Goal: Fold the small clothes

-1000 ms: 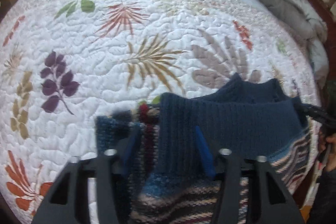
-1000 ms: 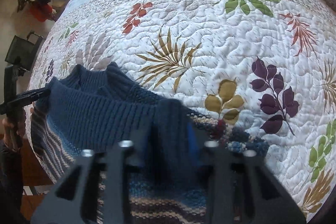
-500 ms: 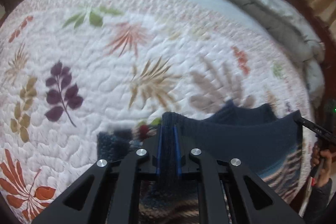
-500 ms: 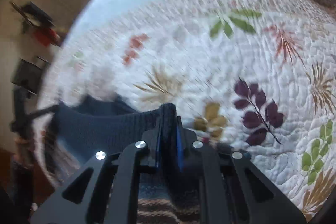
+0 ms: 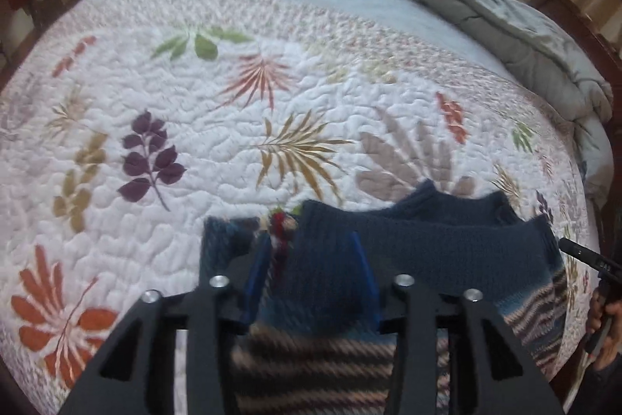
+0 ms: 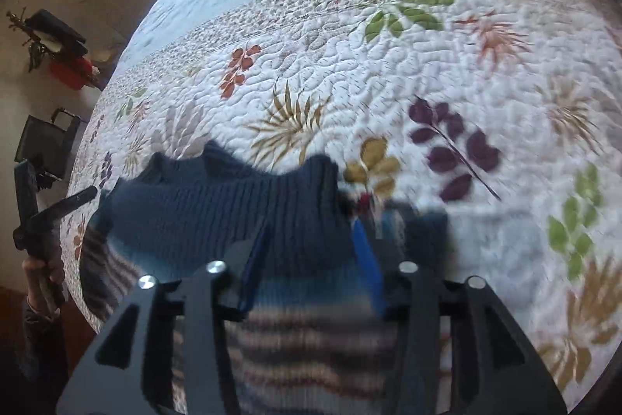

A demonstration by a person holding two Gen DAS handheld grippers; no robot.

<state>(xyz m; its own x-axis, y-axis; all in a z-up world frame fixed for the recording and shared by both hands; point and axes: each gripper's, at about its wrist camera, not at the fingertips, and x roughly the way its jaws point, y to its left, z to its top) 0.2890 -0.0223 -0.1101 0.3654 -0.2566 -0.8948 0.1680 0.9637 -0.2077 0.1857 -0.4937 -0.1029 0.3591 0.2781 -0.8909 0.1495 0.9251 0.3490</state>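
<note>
1. Both grippers stand with their fingers apart. The left gripper (image 5: 311, 275) has the dark blue ribbed edge of the sweater (image 5: 427, 247) between its open fingers, and the right gripper (image 6: 311, 259) has the same edge between its own; neither is pressing the cloth.
2. The sweater lies on the bed, on the quilt (image 5: 233, 104) with coloured leaves, near the front side. Its blue part is toward the far side and its striped part is toward the cameras.
3. I judge it to be soft, thick knit, light and not fragile. It will sag and stretch when lifted, and it should not slip much.
4. A good hold seems to be on the ribbed edge near each end, taking all layers together, so that the fold stays straight.
</note>
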